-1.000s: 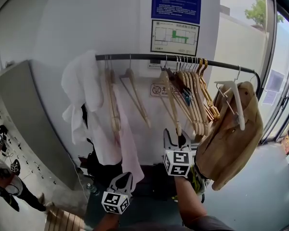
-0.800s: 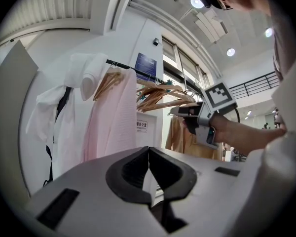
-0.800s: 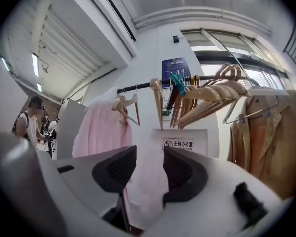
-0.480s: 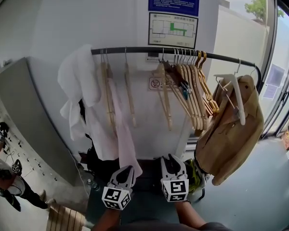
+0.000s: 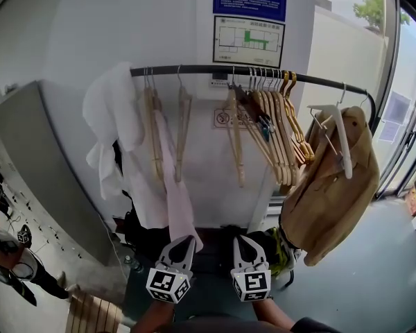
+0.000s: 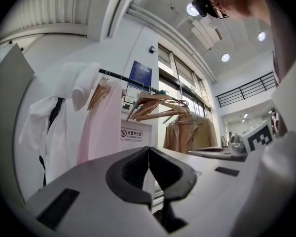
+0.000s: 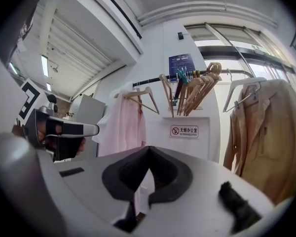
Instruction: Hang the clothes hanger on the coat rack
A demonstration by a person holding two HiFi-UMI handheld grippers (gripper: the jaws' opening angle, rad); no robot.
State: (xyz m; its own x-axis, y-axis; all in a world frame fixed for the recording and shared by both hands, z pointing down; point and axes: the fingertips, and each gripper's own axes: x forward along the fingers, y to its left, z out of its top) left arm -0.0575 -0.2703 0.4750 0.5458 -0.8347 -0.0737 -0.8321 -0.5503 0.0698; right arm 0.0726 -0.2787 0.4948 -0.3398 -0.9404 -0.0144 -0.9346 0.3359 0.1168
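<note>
Hangers (image 5: pixel 272 127) line coat rack (image 5: pixel 208 69); left tool (image 5: pixel 186 241) shut, right tool (image 5: pixel 242 241) just closed, both empty.

We find the coat rack's rail (image 5: pixel 215 69) running across the wall, under two notices (image 5: pixel 249 40). Garments (image 5: pixel 114 116) hang at its left end. Right of them comes a lone hanger (image 5: pixel 183 127), then a packed bunch of hangers (image 5: pixel 277 127), and a jacket (image 5: pixel 329 186) hangs far right. Below, left gripper (image 5: pixel 186 241) and right gripper (image 5: pixel 242 241) sit side by side before what may be bags (image 5: pixel 149 238).
</note>
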